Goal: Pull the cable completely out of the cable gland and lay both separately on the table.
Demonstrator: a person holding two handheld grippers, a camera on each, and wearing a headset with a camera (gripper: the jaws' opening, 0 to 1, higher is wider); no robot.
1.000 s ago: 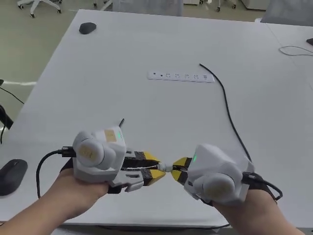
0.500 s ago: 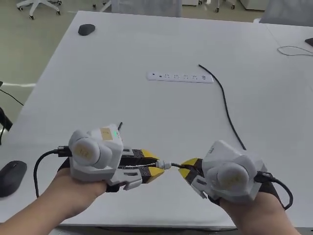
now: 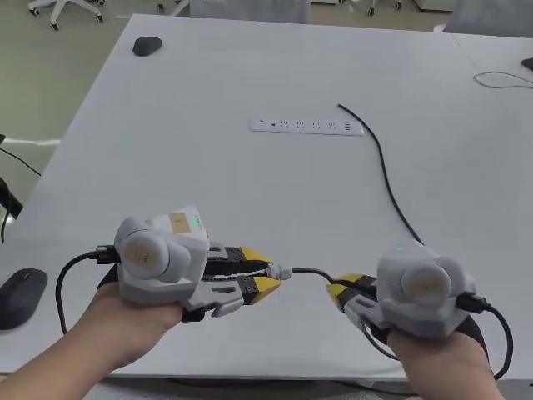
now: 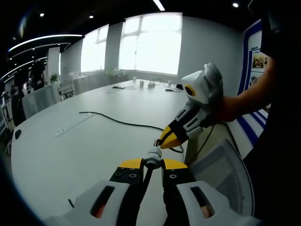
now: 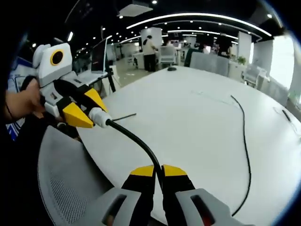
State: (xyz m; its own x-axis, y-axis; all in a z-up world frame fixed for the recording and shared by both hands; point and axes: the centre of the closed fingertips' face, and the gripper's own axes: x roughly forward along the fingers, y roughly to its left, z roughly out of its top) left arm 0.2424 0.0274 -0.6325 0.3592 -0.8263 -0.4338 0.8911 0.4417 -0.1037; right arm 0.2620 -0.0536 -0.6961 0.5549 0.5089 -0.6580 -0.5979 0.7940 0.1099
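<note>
Cable gland (image 3: 279, 272), pale grey, is clamped between the yellow tips of the left gripper (image 3: 265, 276), low in the head view at about 7 o'clock. I note the jaws closed tight on its body, with the gland's nose protruding toward 3 o'clock. The black cable (image 3: 310, 272) leaves that nose and spans the gap to the right gripper (image 3: 337, 290), which sits at about 5 o'clock. The right jaws are pinched together on the cable with almost no gap between them. The right gripper view confirms this: the cable rises from between the tips and curves toward 10 o'clock into the gland. Both grippers are held over the near edge of the white table (image 3: 250, 200); I cannot tell whether either touches it. The grippers are apart, joined by the exposed cable alone. Toward 12 o'clock a white power strip (image 3: 306, 127) lies flat, and a long black cord (image 3: 388, 179) starts just beside its right end and runs down toward 5 o'clock. A dark mouse (image 3: 147, 46) rests near the far left corner, at 11 o'clock.
</note>
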